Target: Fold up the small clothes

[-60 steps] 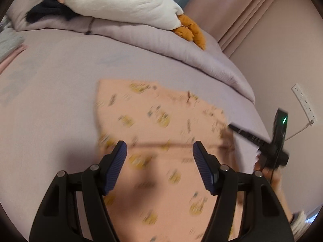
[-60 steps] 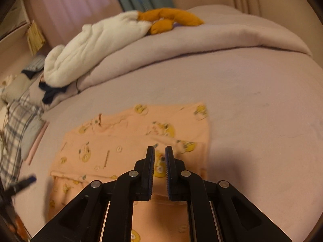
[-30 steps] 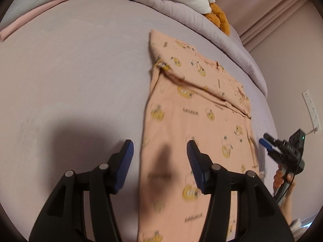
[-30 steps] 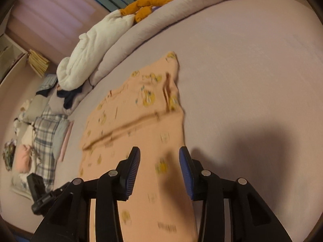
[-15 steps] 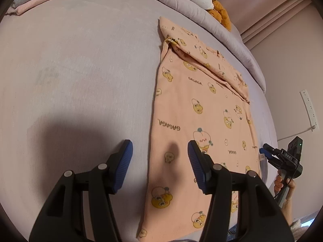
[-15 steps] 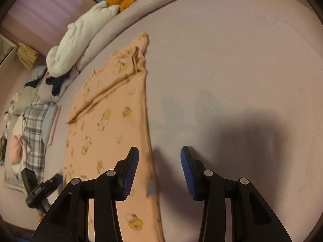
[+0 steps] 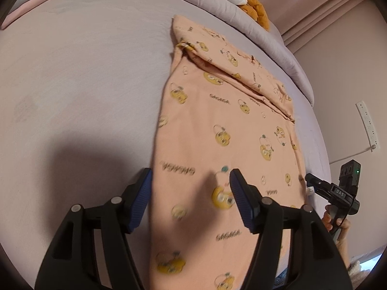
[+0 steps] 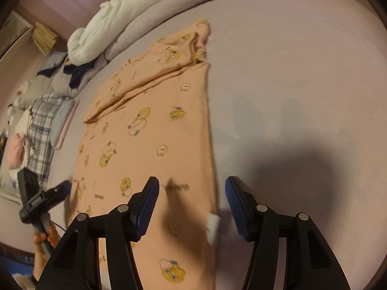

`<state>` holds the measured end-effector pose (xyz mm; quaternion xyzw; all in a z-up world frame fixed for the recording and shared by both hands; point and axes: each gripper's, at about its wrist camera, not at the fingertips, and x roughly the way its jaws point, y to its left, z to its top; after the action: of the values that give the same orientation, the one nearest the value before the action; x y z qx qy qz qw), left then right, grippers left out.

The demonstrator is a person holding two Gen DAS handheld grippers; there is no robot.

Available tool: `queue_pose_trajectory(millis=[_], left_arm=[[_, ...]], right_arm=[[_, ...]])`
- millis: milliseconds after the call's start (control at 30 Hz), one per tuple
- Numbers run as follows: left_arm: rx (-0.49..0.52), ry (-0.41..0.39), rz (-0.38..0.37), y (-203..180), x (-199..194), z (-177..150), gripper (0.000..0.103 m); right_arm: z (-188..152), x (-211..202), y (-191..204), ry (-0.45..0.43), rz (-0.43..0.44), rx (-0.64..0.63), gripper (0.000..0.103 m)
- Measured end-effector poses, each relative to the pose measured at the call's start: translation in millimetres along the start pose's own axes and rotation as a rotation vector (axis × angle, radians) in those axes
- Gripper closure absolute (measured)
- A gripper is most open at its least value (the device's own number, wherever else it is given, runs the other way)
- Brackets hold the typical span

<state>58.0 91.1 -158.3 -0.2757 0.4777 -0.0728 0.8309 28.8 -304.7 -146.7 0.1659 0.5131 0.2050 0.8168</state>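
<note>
A: On the bed (image 7: 79, 77) the peach garment (image 7: 225, 130) lies flat and lengthwise, its far end already turned over in a fold near the rolled duvet (image 8: 169, 7).

B: And the fingers?

A: The left gripper (image 7: 189, 193) straddles the garment's left edge, the right gripper (image 8: 192, 200) its right edge. Both have just been opening; each stands about half spread with cloth between the fingers, but the pads press on nothing.

B: How will it handle?

A: Thin printed knit, I judge: light, limp, no stiffness, likely to cling to the sheet and sag between two holds. The near hem corners look the best places to pinch, one per gripper, by the white label (image 8: 212, 227) on the right side.

B: Risk?

A: Catching one layer only, or dragging the far fold askew.
</note>
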Motion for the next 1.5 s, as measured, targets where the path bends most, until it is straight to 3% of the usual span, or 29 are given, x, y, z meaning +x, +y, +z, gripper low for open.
queue_pose_trajectory(millis=[200, 433, 767, 1067, 1433, 1500], left_arm=[[0.002, 0.017, -0.014, -4.5, 15.4, 21.8, 0.039], [-0.001, 0.026, -0.045, -4.2, 22.0, 28.8, 0.039], [-0.027, 0.043, -0.155, 5.7, 4.9, 1.3, 0.040], [-0.091, 0.056, -0.267, 17.6, -14.0, -33.8, 0.040], [-0.092, 0.061, -0.273, 15.1, -27.8, -59.8, 0.043], [-0.087, 0.065, -0.250, 14.2, -29.3, -65.4, 0.051]], right_arm=[[12.9, 14.5, 9.5, -0.003, 0.028, -0.032, 0.045], [16.8, 18.7, -0.5, -0.014, 0.125, 0.030, 0.045], [-8.0, 5.0, -11.7, 0.034, 0.243, 0.082, 0.046], [-33.7, -5.3, -10.1, 0.095, 0.299, 0.097, 0.046], [-60.9, -12.6, -0.9, 0.155, 0.315, 0.069, 0.046], [-65.0, -13.5, 0.4, 0.162, 0.319, 0.072, 0.046]])
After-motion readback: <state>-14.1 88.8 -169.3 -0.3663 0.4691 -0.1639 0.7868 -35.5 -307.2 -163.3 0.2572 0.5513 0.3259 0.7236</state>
